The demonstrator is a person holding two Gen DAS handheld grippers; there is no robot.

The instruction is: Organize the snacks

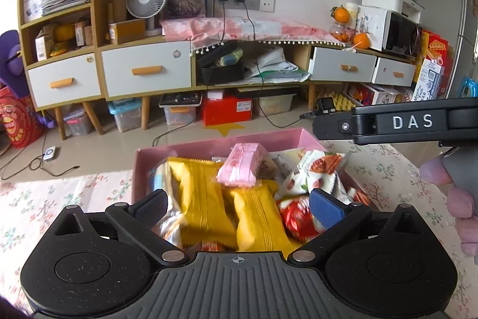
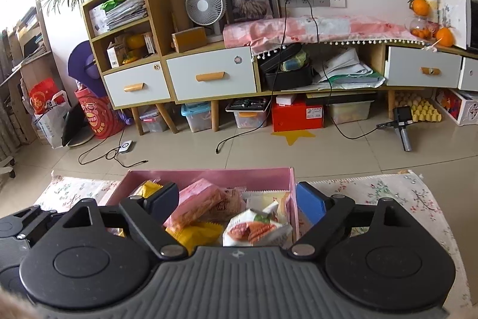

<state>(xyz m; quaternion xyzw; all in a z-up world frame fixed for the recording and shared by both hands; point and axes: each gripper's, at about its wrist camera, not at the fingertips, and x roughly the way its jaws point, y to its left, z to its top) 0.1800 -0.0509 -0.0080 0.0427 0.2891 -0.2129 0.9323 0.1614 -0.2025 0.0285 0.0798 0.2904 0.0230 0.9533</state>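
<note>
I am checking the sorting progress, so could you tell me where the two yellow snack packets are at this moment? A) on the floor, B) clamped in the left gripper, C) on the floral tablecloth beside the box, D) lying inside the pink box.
D: in the left wrist view both yellow snack packets lie among other snacks within the pink box, and the left gripper stands open above them, pressing on nothing.

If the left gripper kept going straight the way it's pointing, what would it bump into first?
Probably the yellow snack packets in the pink box, straight ahead between the open left gripper fingers; depth is hard to judge.
</note>
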